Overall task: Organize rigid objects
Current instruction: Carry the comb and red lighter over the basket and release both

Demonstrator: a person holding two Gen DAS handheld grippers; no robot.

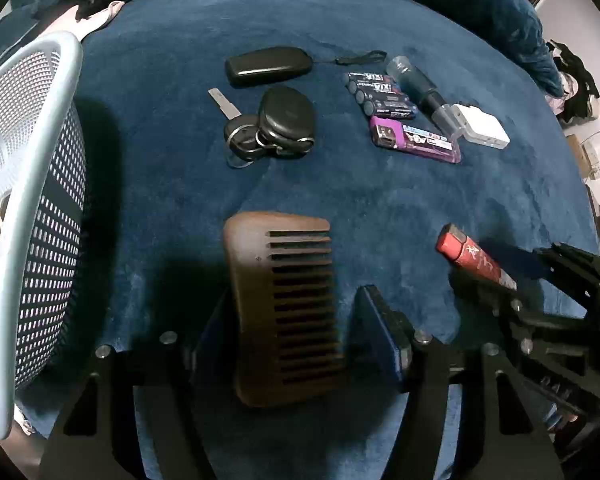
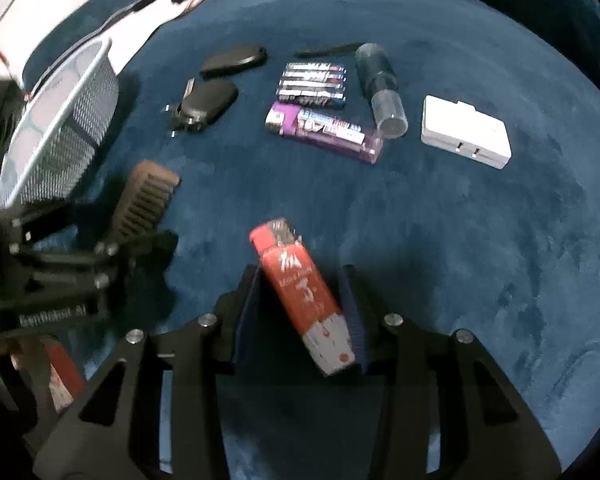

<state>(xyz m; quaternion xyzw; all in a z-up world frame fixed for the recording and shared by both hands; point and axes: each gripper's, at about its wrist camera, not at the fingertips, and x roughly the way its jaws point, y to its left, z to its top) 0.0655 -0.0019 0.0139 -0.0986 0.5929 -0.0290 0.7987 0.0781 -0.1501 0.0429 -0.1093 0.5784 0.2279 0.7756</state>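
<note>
My left gripper is shut on a brown wooden comb and holds it above the blue cloth; the comb also shows in the right wrist view. My right gripper is shut on a red lighter, which also shows in the left wrist view. A pale blue mesh basket stands at the left, close to the left gripper; it also shows in the right wrist view.
On the blue cloth farther off lie a black case, a car key with a fob, a pack of batteries, a purple lighter, a small dark bottle and a white charger.
</note>
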